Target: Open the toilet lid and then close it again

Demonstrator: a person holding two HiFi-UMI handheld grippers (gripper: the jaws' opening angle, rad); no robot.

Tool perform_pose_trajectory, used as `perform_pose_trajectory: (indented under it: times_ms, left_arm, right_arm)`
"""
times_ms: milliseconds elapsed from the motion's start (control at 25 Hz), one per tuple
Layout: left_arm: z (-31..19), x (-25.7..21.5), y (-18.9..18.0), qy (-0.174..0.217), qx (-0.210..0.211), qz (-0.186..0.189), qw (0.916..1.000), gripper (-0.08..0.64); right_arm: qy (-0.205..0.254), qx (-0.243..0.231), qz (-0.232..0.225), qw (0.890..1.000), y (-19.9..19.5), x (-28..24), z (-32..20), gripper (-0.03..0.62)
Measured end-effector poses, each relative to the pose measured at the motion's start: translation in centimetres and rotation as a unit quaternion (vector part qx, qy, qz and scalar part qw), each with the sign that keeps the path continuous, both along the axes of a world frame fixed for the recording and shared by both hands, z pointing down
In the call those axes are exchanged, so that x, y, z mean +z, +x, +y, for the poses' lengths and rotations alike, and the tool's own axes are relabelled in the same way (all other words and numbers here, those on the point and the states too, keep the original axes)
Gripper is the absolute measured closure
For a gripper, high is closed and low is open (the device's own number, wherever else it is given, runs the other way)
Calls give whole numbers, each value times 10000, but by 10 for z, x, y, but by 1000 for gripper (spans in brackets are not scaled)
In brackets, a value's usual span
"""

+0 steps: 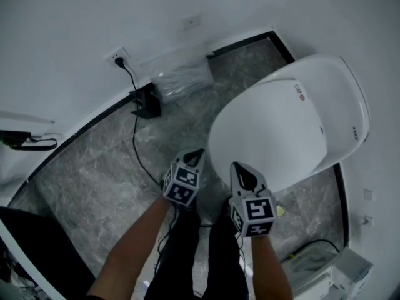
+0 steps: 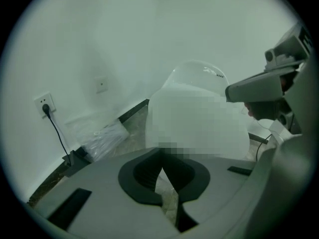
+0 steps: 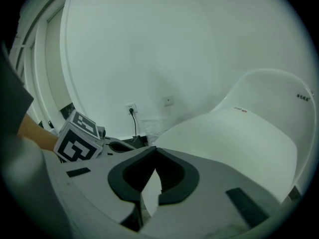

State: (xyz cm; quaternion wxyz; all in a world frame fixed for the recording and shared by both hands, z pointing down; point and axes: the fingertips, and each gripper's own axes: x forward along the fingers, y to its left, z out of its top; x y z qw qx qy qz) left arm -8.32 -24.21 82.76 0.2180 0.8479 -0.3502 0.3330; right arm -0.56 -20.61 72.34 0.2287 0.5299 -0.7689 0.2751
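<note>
The white toilet stands at the right of the head view with its lid down flat. My left gripper hangs just left of the lid's front edge, apart from it, with its jaws together on nothing. My right gripper hovers at the lid's front rim, jaws together and empty; I cannot tell whether it touches. In the left gripper view the shut tips point at the toilet's front. The right gripper view has its shut tips just before the lid, with the left gripper's marker cube beside them.
A wall socket feeds a black cable that runs over the grey marble floor. A black box and a clear plastic bag lie along the wall. A white box sits bottom right. The person's dark trouser legs are below.
</note>
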Motion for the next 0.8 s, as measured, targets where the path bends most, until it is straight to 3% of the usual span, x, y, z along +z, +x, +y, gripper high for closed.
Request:
perform_pose_trajectory:
  times_ms: [280,680,800]
  left_arm:
    - [1,11,13,-2,435,1,9991,552]
    - [-8,-7,18,148,593,209,9979,552]
    - [-9,-9,19,129,758,65,9970,552]
  right_arm:
    - [-156,52,40,9999,-6,12,8,581]
    - [-319,182,-10,9993,-8,19,25,581]
    - [-310,191,-52,9993,-8,17,29,581]
